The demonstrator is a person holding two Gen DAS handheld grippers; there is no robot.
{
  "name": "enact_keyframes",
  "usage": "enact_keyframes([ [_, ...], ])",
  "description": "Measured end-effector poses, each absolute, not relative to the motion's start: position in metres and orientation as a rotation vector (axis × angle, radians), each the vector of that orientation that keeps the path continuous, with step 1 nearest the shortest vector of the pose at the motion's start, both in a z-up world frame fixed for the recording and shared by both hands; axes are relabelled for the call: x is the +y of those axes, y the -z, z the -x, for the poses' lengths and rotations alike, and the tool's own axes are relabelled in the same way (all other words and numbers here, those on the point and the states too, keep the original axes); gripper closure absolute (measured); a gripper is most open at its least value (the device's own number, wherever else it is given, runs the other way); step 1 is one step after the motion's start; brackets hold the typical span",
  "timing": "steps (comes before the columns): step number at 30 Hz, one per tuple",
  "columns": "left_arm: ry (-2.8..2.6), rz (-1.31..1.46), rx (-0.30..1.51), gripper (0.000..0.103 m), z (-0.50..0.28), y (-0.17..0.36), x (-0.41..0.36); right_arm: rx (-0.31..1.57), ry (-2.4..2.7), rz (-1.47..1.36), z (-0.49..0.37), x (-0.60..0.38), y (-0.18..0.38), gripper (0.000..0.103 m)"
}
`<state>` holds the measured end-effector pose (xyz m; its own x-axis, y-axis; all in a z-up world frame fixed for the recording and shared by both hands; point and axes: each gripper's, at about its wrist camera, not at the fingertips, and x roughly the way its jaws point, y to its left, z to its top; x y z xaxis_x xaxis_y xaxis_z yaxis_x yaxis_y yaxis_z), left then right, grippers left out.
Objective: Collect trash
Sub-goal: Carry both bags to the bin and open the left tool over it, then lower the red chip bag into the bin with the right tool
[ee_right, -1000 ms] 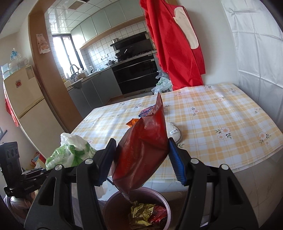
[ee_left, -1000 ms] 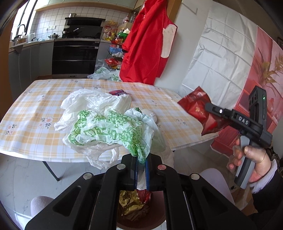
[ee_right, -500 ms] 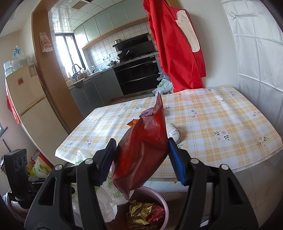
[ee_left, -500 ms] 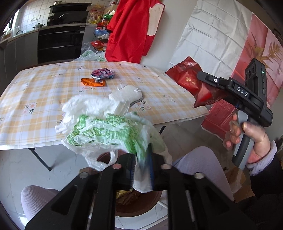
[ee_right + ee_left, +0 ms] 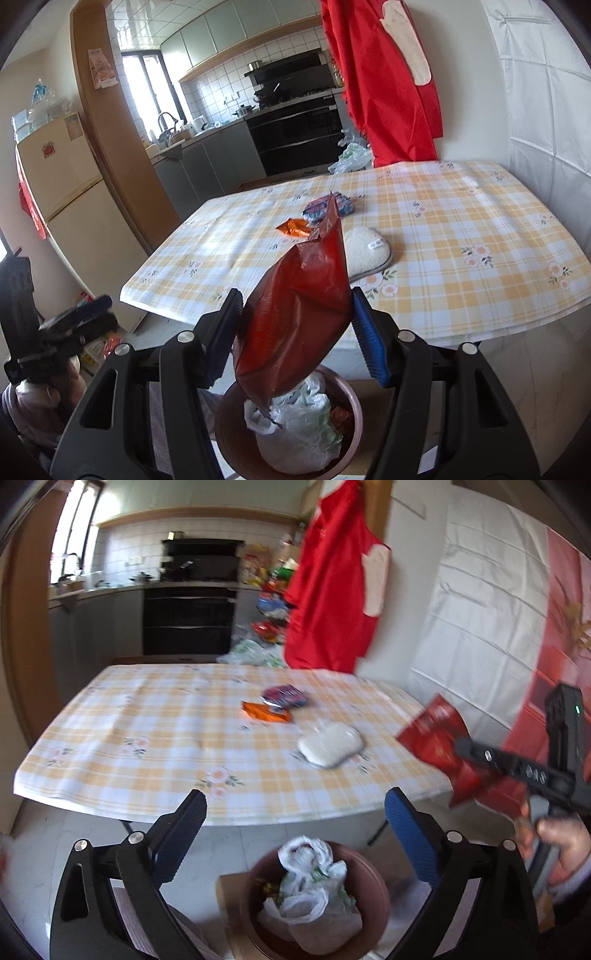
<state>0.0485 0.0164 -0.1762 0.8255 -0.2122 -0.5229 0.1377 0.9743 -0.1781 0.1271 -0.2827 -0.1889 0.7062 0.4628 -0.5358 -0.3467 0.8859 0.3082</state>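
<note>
My left gripper (image 5: 295,834) is open and empty above a brown trash bin (image 5: 380,897). A white and green plastic bag (image 5: 314,897) lies in the bin. My right gripper (image 5: 295,332) is shut on a red snack bag (image 5: 299,317) and holds it over the bin (image 5: 354,406), where the plastic bag (image 5: 299,435) shows below. In the left wrist view the right gripper (image 5: 517,771) with the red bag (image 5: 439,734) is at the right. An orange wrapper (image 5: 266,712), a blue-red wrapper (image 5: 284,695) and a white pad (image 5: 330,744) lie on the table (image 5: 147,738).
The table has a yellow checked cloth and its front edge is just beyond the bin. A red garment (image 5: 332,609) hangs behind the table. Kitchen counters and an oven (image 5: 188,620) stand at the back. A fridge (image 5: 70,206) stands at the left.
My left gripper has opened and let go of the plastic bag, which now lies in the bin. The left gripper has lifted. The right gripper still holds the red bag over the bin.
</note>
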Motion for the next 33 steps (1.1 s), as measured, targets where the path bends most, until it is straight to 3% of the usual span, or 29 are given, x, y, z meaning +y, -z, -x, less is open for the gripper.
enact_keyframes([
  [19, 0.010, 0.236, 0.588, 0.006, -0.043, 0.200, 0.050, 0.795, -0.574, -0.114, -0.115, -0.234, 0.225, 0.040],
  [24, 0.020, 0.226, 0.602, 0.006, -0.044, 0.203, 0.044, 0.775, -0.528, -0.111, -0.114, -0.236, 0.224, 0.026],
  [26, 0.024, 0.216, 0.603, 0.006, -0.044, 0.204, 0.042, 0.766, -0.478, -0.112, -0.115, -0.240, 0.224, 0.015],
  [33, 0.016, 0.205, 0.619, 0.006, -0.047, 0.211, 0.039, 0.780, -0.364, -0.126, -0.122, -0.258, 0.236, 0.008],
])
